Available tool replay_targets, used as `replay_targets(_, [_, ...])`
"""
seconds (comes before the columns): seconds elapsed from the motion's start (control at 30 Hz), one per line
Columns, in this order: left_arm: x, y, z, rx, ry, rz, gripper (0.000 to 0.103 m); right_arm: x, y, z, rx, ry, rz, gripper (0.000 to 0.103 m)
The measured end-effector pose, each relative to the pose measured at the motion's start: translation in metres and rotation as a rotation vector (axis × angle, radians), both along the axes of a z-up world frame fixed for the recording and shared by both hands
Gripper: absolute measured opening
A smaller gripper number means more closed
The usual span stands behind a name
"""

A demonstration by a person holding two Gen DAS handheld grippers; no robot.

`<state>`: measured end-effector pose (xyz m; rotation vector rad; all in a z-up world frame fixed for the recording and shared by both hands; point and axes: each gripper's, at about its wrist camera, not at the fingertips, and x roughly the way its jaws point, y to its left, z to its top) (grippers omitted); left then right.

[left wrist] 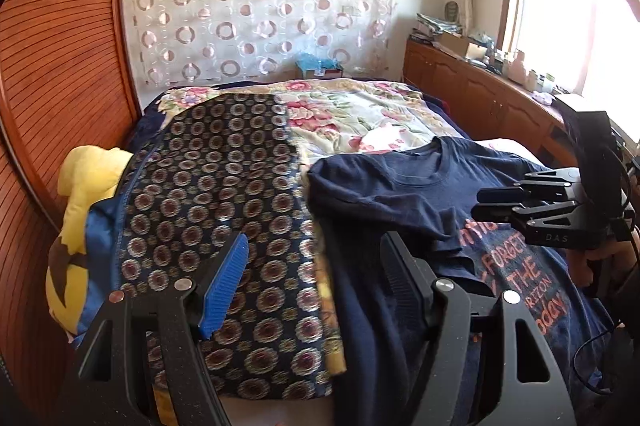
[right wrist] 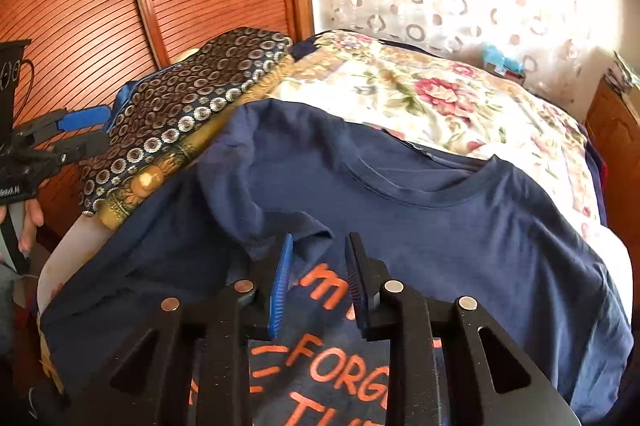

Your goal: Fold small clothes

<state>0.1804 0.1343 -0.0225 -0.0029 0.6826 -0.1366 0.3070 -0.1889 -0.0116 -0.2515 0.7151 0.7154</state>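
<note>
A navy T-shirt point(left wrist: 400, 182) point(right wrist: 460, 226) with orange lettering lies face up on the bed, collar toward the far side. Its left sleeve point(right wrist: 276, 194) is folded in over the chest. My right gripper point(right wrist: 320, 240) hovers just above the sleeve's tip and the lettering; its blue-padded fingers stand a little apart with nothing pressed between them. It also shows at the right of the left wrist view point(left wrist: 480, 204). My left gripper point(left wrist: 314, 240) is open wide over the shirt's left edge and holds nothing. In the right wrist view the left gripper point(right wrist: 105, 128) sits at the far left.
A dark circle-patterned folded cloth point(left wrist: 208, 186) lies left of the shirt, a floral quilt point(left wrist: 352, 114) beyond it. A yellow plush toy point(left wrist: 80, 186) sits by the slatted wooden door point(left wrist: 48, 66). Cluttered wooden cabinets point(left wrist: 480, 86) line the right. A person's hand point(right wrist: 32, 222) grips the left tool.
</note>
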Motion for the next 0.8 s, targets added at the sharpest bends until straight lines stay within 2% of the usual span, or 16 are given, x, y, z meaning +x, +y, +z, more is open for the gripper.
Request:
replay_targets(0.2, [0.006, -0.008, 0.0, 0.021, 0.011, -0.012, 0.07, -0.007, 0.011, -0.008, 0.022, 0.019, 0.082, 0.029])
replay_targets(0.37, [0.004, -0.005, 0.0, 0.017, 0.01, -0.001, 0.07, 0.014, 0.023, -0.025, -0.042, 0.021, 0.093, 0.029])
replay_targets(0.5, [0.004, -0.006, -0.002, 0.02, 0.017, -0.001, 0.07, 0.034, 0.026, -0.031, -0.022, 0.047, 0.099, 0.028])
replay_targets(0.53, [0.004, -0.006, -0.002, 0.02, 0.019, -0.002, 0.07, 0.037, 0.025, -0.031, -0.007, 0.059, 0.11, 0.018])
replay_targets(0.6, [0.006, -0.006, -0.003, 0.021, 0.022, -0.004, 0.07, 0.04, 0.024, -0.03, 0.024, 0.086, 0.152, 0.004])
replay_targets(0.7, [0.01, -0.009, -0.003, 0.019, 0.025, -0.011, 0.07, 0.042, 0.02, -0.023, 0.05, 0.054, 0.163, 0.0])
replay_targets(0.8, [0.015, -0.013, -0.003, 0.019, 0.026, -0.022, 0.07, 0.057, 0.007, -0.017, 0.041, 0.021, 0.056, 0.0])
